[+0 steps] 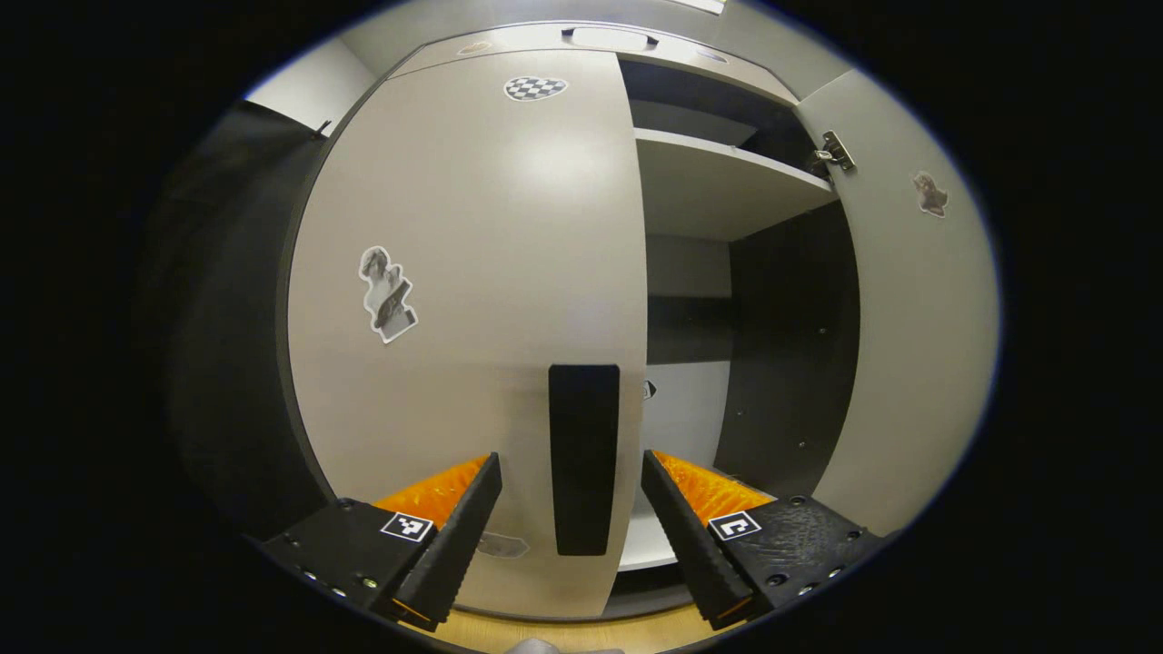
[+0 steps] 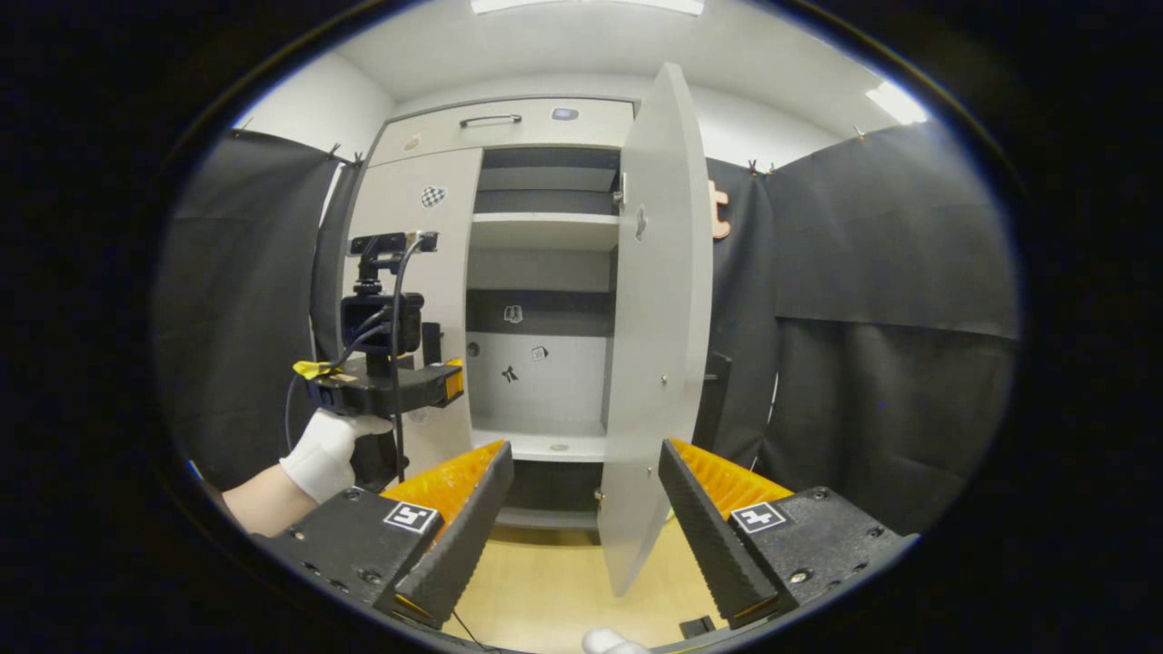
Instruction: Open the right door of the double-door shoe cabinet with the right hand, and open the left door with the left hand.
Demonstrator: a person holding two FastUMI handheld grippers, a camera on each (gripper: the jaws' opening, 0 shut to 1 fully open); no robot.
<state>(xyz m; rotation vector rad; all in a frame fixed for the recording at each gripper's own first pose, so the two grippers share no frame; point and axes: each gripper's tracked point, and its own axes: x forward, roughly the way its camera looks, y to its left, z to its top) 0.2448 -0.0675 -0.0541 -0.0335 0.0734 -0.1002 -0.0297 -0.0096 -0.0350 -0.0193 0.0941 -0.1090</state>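
Left claw (image 1: 571, 495): spread, straddling the handle (image 1: 583, 459) of the closed left door (image 1: 472, 272)
Right claw (image 2: 586, 486): spread; right door (image 2: 659, 300) open
Technique: pinch squarely, pull along the hinge arc

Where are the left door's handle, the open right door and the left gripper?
handle (image 1: 583, 459): left gripper view, mid-bar.
right door (image 2: 656, 300): right gripper view, inner face.
left gripper (image 1: 571, 518): left gripper view, between fingertips.

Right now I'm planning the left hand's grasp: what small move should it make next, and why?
Probably ease the left gripper straight forward until its open fingers flank the black vertical handle, then close. The pale grey left cabinet door looks shut, the handle sits centred between the fingers, and the pale grey right cabinet door already stands open.
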